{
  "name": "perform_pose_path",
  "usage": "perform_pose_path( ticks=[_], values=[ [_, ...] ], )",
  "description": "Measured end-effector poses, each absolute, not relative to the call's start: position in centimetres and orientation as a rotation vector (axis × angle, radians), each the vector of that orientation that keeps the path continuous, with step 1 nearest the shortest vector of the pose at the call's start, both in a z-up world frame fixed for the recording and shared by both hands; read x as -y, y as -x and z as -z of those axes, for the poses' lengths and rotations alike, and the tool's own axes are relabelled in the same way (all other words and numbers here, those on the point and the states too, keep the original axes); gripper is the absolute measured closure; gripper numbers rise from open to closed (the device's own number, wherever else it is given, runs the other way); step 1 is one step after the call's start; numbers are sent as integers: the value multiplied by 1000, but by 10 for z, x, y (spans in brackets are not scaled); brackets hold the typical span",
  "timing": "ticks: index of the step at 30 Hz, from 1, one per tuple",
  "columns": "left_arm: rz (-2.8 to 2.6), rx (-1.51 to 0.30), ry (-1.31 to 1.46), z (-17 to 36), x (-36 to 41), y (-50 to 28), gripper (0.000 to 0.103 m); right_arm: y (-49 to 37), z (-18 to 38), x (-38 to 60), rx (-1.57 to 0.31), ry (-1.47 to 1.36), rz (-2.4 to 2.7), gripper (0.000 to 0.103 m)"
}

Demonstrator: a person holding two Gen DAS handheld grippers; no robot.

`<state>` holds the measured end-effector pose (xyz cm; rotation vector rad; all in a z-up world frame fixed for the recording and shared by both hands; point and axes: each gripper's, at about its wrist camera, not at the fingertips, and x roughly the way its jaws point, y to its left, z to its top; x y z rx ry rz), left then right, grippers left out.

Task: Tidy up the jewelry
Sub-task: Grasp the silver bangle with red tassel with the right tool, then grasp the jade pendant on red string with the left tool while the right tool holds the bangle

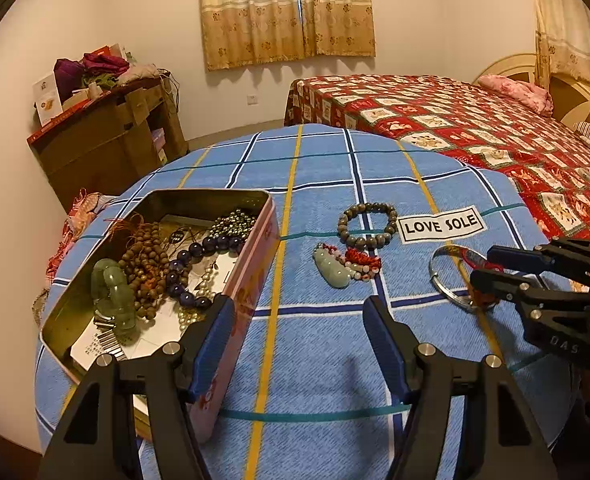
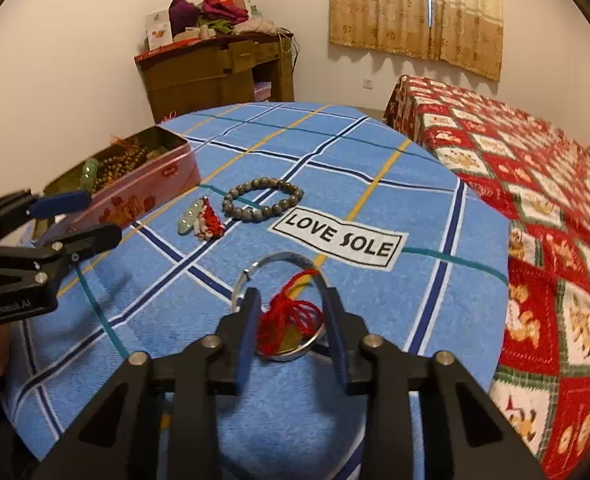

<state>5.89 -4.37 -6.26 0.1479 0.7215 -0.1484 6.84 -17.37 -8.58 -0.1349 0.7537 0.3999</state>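
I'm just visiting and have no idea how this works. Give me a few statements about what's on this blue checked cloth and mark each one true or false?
1. The rectangular pink metal tin is empty. False: it holds beads, pearls and a green jade bangle.
2. The grey-brown beaded bracelet lies on the blue checked cloth, outside the tin. True.
3. The right gripper has the thin silver bangle with a red thread tassel between its fingers. True.
4. The left gripper is clamped on the pale green jade pendant. False: its jaws stand open with only cloth between them; the pendant lies beyond.
5. The white label reads LOVE SOLE. True.
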Motion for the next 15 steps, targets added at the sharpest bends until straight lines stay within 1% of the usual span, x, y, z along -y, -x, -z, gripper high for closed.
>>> perform_pose_path(
  ticks=[1, 3, 5, 6, 8, 15],
  values=[
    [151, -721, -147, 62, 44, -60, 36, -68, 86, 172, -752, 148, -400, 71],
    [155, -721, -148, 61, 46, -60, 36, -67, 88, 168, -759, 175, -407, 77],
    [157, -724, -147, 61, 47, -62, 36, -65, 89, 167, -753, 184, -404, 77],
    [159, -727, -144, 61, 48, -63, 36, -65, 90, 165, -756, 192, -411, 80],
    [166, -733, -137, 62, 48, -64, 36, -64, 94, 161, -774, 215, -425, 90],
    [169, -746, -132, 65, 47, -66, 36, -62, 90, 161, -761, 204, -428, 95]
  ],
)
